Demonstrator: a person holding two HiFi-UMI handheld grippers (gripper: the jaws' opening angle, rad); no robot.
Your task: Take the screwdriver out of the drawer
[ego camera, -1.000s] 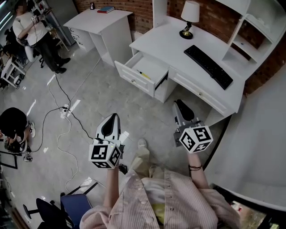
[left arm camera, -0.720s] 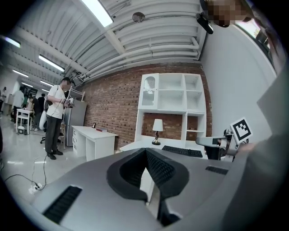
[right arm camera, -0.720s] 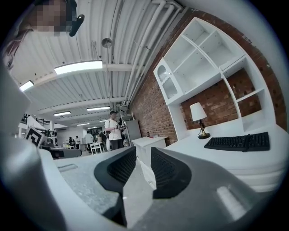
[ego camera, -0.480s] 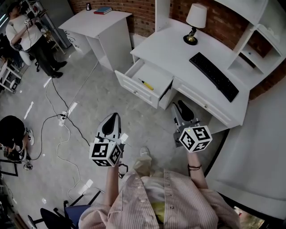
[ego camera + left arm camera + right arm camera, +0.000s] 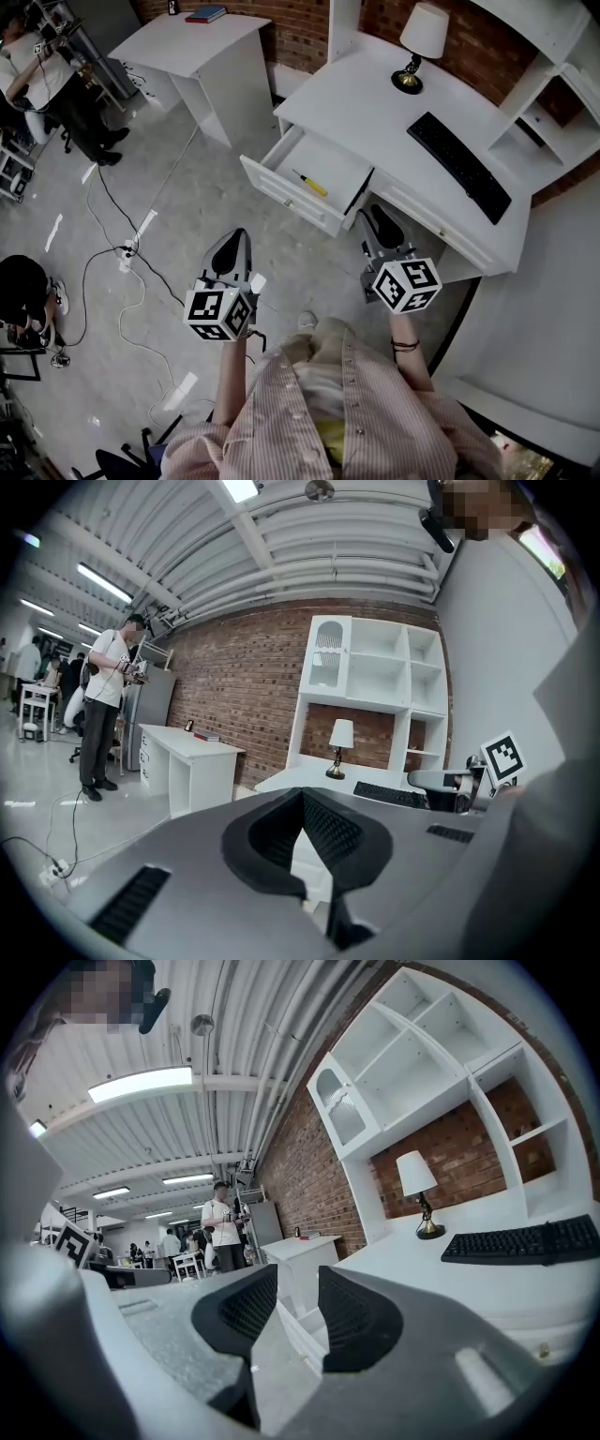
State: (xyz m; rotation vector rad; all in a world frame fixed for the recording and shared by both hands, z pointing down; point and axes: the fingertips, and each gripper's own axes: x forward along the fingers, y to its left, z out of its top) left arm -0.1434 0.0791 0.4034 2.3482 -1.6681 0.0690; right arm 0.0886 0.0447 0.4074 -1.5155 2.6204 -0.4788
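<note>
- My right hand-held gripper (image 5: 375, 220) has its jaws apart and opening, with nothing between them; it sits near the corner of the open drawer (image 5: 284, 195).
- My left hand-held gripper (image 5: 234, 242) has its jaws together at the tips, empty, over the floor.
- The screwdriver (image 5: 310, 183) lies inside the drawer of the white bench (image 5: 375, 103).

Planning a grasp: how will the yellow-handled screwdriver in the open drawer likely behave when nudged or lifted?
The screwdriver looks rigid and small, so it is probably light to lift. It lies flat on the bare floor of the drawer; its handle, likely round, may roll if nudged sideways. The thin shaft seems a slippery hold; the thicker handle looks safer.
</note>
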